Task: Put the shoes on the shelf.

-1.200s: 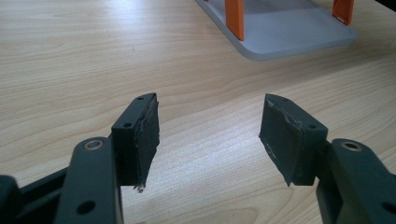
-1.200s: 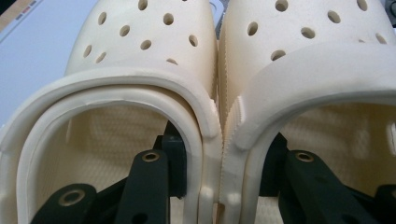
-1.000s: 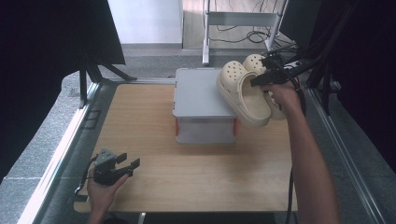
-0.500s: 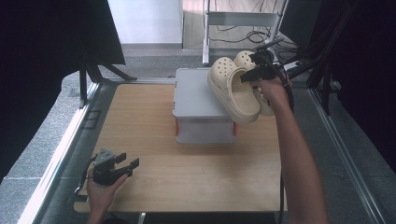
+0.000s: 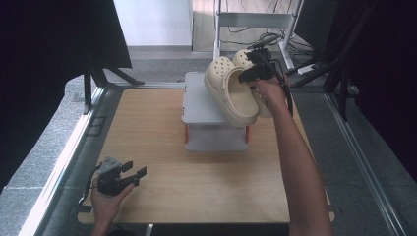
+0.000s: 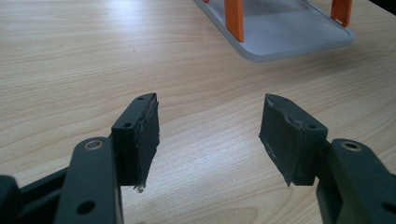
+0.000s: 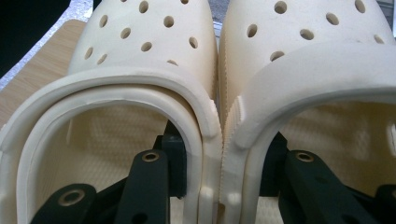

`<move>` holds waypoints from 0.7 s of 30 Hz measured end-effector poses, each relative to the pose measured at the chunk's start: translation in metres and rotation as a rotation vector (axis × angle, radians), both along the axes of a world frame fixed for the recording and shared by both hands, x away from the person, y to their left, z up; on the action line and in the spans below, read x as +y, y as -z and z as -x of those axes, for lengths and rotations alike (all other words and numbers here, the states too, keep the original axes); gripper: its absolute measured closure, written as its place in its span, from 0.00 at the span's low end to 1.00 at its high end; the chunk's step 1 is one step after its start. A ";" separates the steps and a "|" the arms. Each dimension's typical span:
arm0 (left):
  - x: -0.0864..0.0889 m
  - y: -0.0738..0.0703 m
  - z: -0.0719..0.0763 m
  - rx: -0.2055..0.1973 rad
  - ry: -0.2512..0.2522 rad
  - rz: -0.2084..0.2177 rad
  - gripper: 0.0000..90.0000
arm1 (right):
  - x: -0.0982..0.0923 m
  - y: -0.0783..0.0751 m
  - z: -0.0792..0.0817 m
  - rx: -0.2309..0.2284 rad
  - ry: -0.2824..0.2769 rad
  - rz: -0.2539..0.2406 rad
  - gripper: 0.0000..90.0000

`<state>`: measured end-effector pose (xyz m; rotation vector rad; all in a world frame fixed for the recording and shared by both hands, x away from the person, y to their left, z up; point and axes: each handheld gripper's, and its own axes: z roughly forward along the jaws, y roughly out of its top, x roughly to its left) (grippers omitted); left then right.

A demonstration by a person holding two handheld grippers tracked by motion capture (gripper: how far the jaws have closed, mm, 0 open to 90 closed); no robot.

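A: Right gripper (image 5: 249,74)?
B: Clamped on the pair of cream clogs (image 5: 231,91) — one jaw inside each shoe, pinching the two inner walls together. The clogs hang in the air, tilted, over the far right part of the grey two-tier rack (image 5: 202,105).
A: Left gripper (image 5: 132,175)?
B: Jaws apart, nothing between them — low over the wooden table (image 5: 147,128) at its near left corner, well apart from the rack.
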<state>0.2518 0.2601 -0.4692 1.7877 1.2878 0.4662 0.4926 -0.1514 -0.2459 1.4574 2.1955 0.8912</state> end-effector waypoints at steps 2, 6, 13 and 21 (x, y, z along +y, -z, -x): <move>0.000 0.000 0.000 0.001 0.001 0.000 0.42 | 0.006 0.000 -0.001 -0.001 0.003 0.002 0.72; 0.000 -0.001 0.000 0.003 0.002 0.001 0.42 | 0.017 0.000 -0.004 0.002 0.009 -0.001 0.72; 0.000 -0.001 0.001 0.000 0.001 0.001 0.42 | 0.030 0.005 -0.009 0.005 0.030 0.001 0.72; 0.000 0.000 0.000 0.000 0.002 0.002 0.42 | 0.040 0.009 -0.013 0.005 0.030 -0.007 0.72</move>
